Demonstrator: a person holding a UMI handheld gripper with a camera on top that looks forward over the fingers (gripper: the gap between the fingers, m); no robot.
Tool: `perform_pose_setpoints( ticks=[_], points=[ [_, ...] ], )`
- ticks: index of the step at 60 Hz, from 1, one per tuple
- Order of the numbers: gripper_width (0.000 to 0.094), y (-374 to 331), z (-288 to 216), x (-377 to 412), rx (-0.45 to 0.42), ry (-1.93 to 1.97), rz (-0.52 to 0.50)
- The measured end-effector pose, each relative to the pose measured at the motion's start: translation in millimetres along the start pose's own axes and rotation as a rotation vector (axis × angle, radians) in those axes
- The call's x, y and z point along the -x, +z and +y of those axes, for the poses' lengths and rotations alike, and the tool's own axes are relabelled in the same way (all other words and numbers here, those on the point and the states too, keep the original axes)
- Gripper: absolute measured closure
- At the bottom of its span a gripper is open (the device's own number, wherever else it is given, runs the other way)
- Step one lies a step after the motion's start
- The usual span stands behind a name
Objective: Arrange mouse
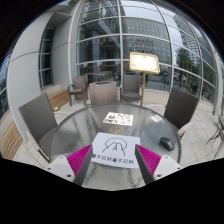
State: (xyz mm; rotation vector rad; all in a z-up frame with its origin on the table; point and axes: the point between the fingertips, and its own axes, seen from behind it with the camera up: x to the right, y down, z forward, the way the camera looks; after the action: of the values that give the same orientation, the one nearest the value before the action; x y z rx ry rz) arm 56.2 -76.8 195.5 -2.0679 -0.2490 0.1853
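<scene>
We look out over an outdoor terrace, and we take the round glass table point(80, 130) as our landmark for everything else. Beyond the table rises a large glass-fronted building point(110, 40), its grid of panes filling the far side of the scene. Around the table stand several grey chairs: one point(40, 122) at its left side, one point(103, 95) on the far side, and one point(180, 105) to the right. Past the far chair, behind the table, we see a sign board on a stand point(143, 64).

On the table top lies a white mat with printed markings point(116, 146), near the edge closest to us. A smaller printed card point(120, 119) lies farther in on the table, beyond the mat. The mouse point(166, 144), dark and small, sits on the glass to the right of the mat, close to the table's right rim.

Our gripper point(115, 165) hangs above the near edge of the table with its fingers spread wide apart, the magenta pads point(78, 159) on either side of the mat's near end. Nothing is held between them; the mouse lies ahead and off to the right of the right finger.
</scene>
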Motion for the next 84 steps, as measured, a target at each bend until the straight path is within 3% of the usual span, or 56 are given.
perform_pose_setpoints(
  ticks=[16,32,47,66,71,79,84],
  points=[
    [0.0073,26.2,71.6,-87.8,0.121,0.036,0.102],
    [0.0070,82.6,125.7,-249.6,0.213,0.062,0.275],
    [0.0079,168.2,128.6,-322.6,0.262,0.066,0.273],
    [0.0098,230.5,93.4,-368.4,0.243,0.085,0.285],
    [0.0188,241.6,94.5,-373.3,0.254,0.121,0.285],
    [0.0443,249.8,93.0,-365.8,0.243,0.162,0.261],
    [0.0497,248.7,92.9,-363.9,0.256,0.148,0.277]
  ],
)
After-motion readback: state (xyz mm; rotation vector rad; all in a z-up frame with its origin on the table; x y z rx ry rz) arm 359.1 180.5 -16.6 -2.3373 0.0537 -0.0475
